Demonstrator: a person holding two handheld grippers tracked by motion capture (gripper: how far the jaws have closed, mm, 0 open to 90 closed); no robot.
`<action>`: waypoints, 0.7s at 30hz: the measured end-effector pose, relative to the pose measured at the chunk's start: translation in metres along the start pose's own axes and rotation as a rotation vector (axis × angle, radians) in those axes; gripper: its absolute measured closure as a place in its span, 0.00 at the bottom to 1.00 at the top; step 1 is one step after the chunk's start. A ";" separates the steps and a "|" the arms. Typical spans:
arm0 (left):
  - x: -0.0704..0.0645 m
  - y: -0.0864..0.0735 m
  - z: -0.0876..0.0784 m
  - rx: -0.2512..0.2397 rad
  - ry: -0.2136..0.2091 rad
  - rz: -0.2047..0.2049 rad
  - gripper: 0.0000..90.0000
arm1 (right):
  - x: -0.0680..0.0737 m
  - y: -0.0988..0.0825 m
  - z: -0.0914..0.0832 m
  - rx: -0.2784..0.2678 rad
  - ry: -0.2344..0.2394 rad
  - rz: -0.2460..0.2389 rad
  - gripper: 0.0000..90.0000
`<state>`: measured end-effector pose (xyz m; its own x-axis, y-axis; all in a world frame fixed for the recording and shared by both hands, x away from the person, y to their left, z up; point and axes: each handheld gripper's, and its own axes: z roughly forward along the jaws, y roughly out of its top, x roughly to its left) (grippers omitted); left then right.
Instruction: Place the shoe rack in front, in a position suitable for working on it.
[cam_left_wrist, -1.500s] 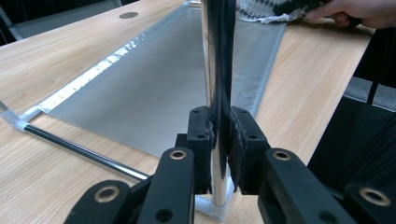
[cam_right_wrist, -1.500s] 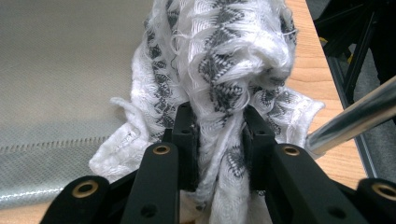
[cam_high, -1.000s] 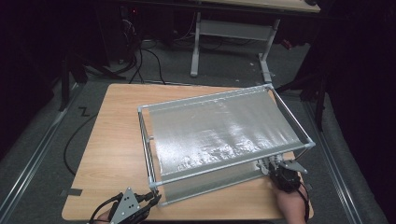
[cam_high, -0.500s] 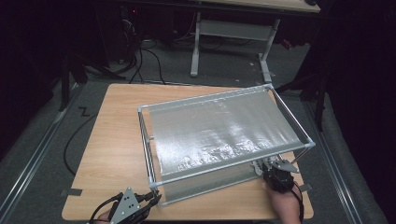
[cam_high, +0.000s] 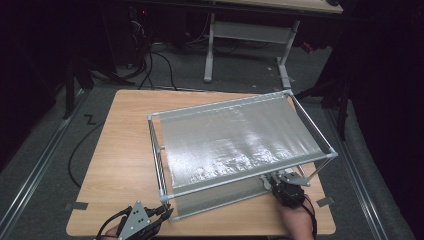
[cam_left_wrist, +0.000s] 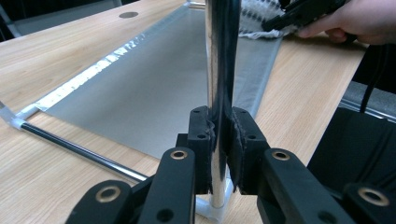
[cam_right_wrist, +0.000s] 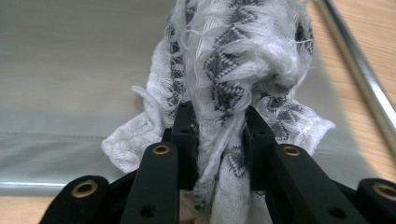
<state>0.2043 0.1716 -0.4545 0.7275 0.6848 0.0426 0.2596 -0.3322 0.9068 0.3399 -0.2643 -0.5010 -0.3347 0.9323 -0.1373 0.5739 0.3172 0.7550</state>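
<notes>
On one table, one rack, one cloth

Your right gripper slid left along the near edge of the rack, now tucked further under its near rail. The white patterned cloth went with it, clamped in the jaws.

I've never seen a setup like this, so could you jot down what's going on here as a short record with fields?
Table: wooden table
Main thing: metal-tube rack with silvery fabric shelf
Left gripper: fingers clamped on the rack's upright corner tube
Right gripper: fingers pinching a white and grey knitted cloth
Cloth's place: under the shelf, at the rack's near right end
</notes>
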 end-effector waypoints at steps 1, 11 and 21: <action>0.000 0.000 0.000 -0.002 -0.003 -0.003 0.89 | 0.005 0.001 0.000 0.000 0.006 -0.012 0.80; -0.008 0.003 0.006 -0.001 -0.015 0.016 0.89 | 0.059 0.010 0.000 0.002 0.118 -0.115 0.79; -0.010 0.005 0.007 0.005 -0.030 0.016 0.89 | 0.111 0.017 -0.002 -0.020 0.214 -0.225 0.79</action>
<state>0.2029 0.1584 -0.4538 0.7501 0.6598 0.0449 0.2506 -0.3464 0.9040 0.3115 -0.1561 -0.5022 -0.6024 0.7807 -0.1661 0.4536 0.5061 0.7335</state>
